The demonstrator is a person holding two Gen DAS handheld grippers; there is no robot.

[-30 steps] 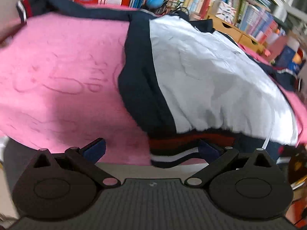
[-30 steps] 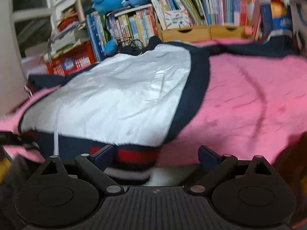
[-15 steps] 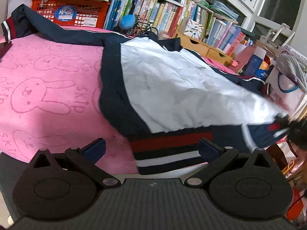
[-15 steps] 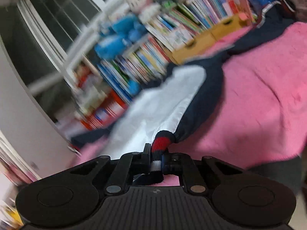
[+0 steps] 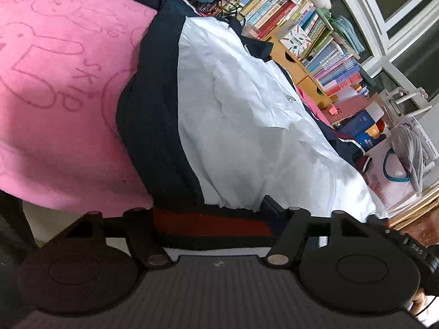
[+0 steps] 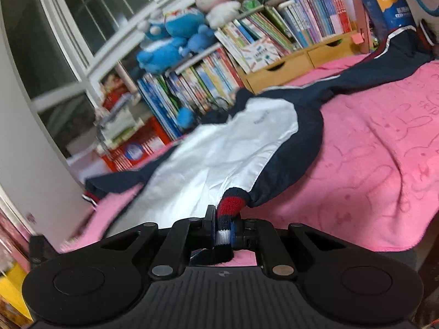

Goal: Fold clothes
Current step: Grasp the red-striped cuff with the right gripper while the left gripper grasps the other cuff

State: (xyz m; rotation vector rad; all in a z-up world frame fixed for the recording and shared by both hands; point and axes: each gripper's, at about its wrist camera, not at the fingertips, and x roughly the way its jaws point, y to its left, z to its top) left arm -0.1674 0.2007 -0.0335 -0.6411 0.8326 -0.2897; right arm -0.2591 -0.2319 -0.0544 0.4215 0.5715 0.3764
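A navy and white jacket [image 5: 247, 115] lies spread on a pink rabbit-print blanket [image 5: 55, 82]. Its red, navy and white striped hem band [image 5: 208, 224] runs flat across the gap of my left gripper [image 5: 208, 213], whose jaws are closing around it; the band is not bunched or visibly pinched. In the right wrist view the jacket [image 6: 219, 159] stretches away over the blanket [image 6: 370, 150]. My right gripper [image 6: 223, 230] is shut on the other corner of the hem [image 6: 231, 203], which sticks up bunched between the pads and is lifted off the blanket.
Behind the blanket stands a shelf of books [image 6: 247, 63] with plush toys [image 6: 175, 46] on top, wooden drawers [image 6: 301, 60] and a red basket [image 6: 134, 148]. A white bag with blue handles [image 5: 397, 170] sits past the jacket's far side.
The right gripper went from open to shut on the hem corner and raised it. The left gripper rolled, closed in on the hem band, and its jaws narrowed around it.
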